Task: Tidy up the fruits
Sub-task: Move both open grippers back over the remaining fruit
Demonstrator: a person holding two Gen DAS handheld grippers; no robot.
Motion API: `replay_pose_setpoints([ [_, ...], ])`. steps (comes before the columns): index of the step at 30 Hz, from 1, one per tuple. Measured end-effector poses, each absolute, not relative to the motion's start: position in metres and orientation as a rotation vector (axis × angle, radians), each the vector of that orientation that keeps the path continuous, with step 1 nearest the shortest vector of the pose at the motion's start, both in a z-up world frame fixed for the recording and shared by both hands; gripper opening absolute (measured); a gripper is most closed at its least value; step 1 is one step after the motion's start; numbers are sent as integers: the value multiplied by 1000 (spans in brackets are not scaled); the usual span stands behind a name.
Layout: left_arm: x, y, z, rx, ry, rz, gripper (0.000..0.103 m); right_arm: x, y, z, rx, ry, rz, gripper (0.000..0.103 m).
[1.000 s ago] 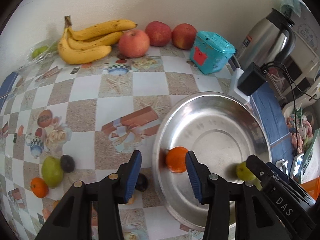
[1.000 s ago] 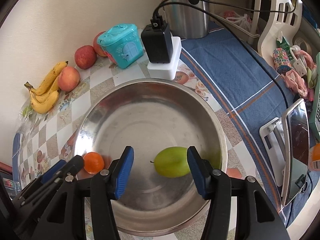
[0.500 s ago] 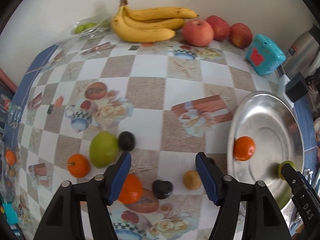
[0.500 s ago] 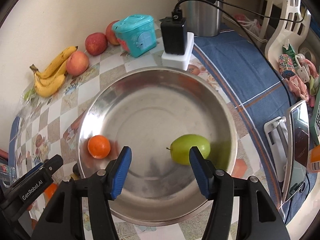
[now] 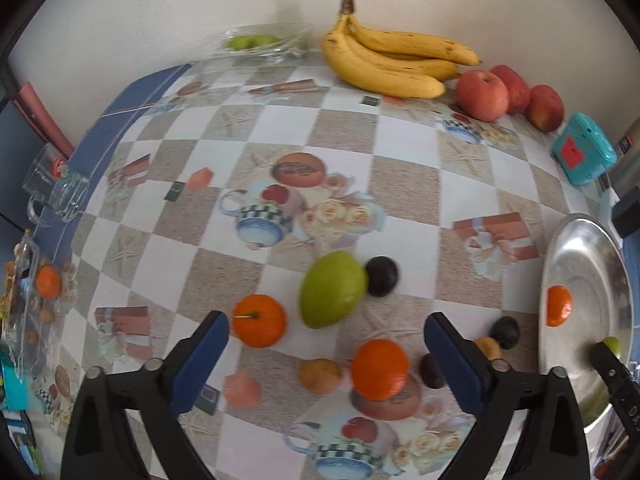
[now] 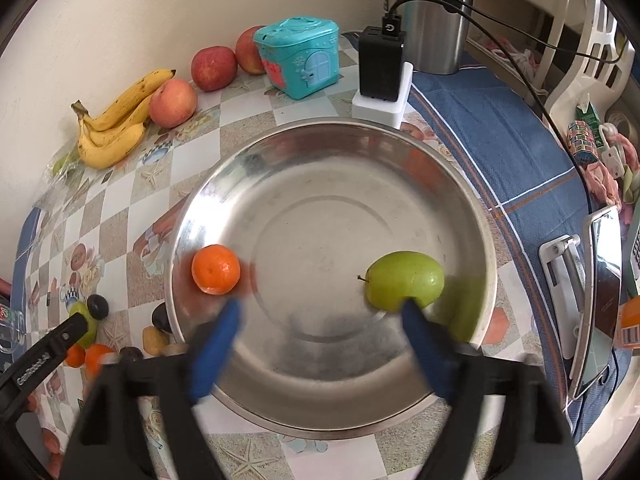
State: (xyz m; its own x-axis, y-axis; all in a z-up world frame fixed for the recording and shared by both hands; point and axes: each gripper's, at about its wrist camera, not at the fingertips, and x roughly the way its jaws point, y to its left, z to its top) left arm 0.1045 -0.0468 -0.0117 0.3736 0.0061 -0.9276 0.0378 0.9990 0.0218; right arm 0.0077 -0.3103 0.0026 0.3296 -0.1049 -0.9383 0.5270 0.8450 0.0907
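Over the checkered tablecloth, L gripper hangs w/ jaws opening, near full spread, nothing gripped. Between/under its fingers: loose fruit cluster — mandarin just beside the left pad, green pear-like fruit touching a dark plum, second mandarin, small tan fruit, more dark ones near the steel bowl.

R gripper sits over the steel bowl, jaws also opening (blurred), empty; right pad just beside/overlapping the green fruit in bowl, looks released, not pinched. Mandarin in bowl at left side, apart from the green one.

Bananas + apples at back wall, untouched.

Handling guess: mandarins light, roundish, soft peel w/ some give, so grip across the widest middle, moderate squeeze. Green fruit firmer, smooth skin, may slip or roll; take it across the short axis. Plums small, slick, bruise easily; light pinch. Steel bowl is smooth, so dropped fruit prob rolls.

Likely next: L picks nearest mandarin.
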Motion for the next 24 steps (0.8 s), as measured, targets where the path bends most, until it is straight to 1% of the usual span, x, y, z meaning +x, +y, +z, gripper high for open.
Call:
replay_pose_setpoints([
  [2, 105, -35, -15, 19, 1189, -5, 103, 9, -309, 2, 413, 1172, -421, 87],
  [12, 111, 12, -12, -44, 1147, 75, 103, 14, -296, 7, 358, 1154, -434, 88],
  [13, 112, 17, -10, -55, 1139, 76, 103, 15, -293, 9, 349, 1149, -434, 90],
  [14, 113, 20, -8, -65, 1134, 77, 103, 16, -291, 10, 344, 1143, -431, 94],
  [24, 120, 57, 6, -103, 1080, 109, 103, 34, -254, 21, 337, 1092, -317, 94],
])
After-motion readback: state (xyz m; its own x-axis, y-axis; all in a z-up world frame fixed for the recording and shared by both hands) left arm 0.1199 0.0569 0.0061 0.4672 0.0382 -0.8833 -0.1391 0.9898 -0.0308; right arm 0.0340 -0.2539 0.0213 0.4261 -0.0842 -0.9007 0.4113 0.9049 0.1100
